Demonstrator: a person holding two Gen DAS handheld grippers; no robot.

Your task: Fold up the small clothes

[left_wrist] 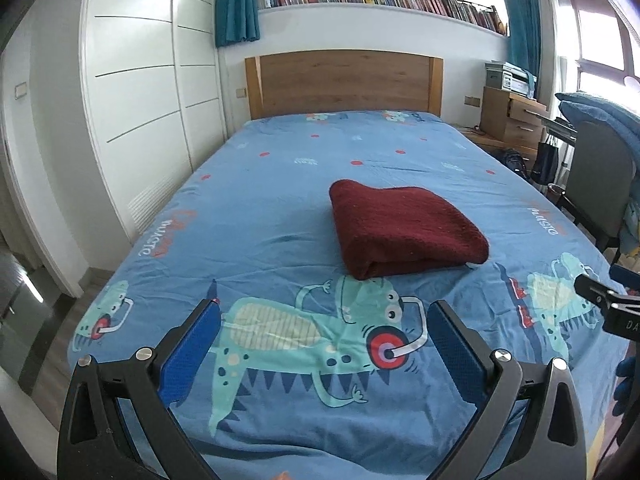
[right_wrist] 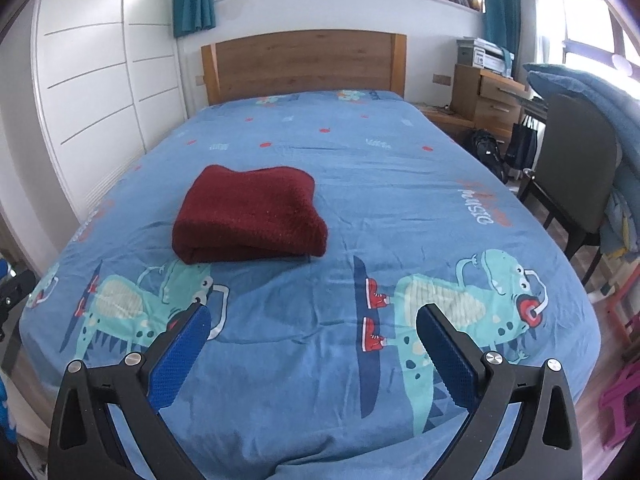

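Cartoon-print cotton sheet (left_wrist: 280, 216) bears a folded, nubby maroon garment (left_wrist: 404, 232), perhaps knit; both grippers (left_wrist: 324, 312) (right_wrist: 312, 316) spread, empty.

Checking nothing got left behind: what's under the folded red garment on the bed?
The folded red garment lies directly on the blue dinosaur sheet. Nothing pokes out around its edges; whatever is beneath it is covered.

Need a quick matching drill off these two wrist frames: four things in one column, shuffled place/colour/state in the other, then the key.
Things:
1. dark red garment
2. left gripper
3. headboard
4. curtains

Descriptions:
A. teal, hanging by the window
B. folded, lying on the bed sheet
C. wooden, at the far end of the bed
D. open, nothing between the fingers

Pairs: 1-B, 2-D, 3-C, 4-A
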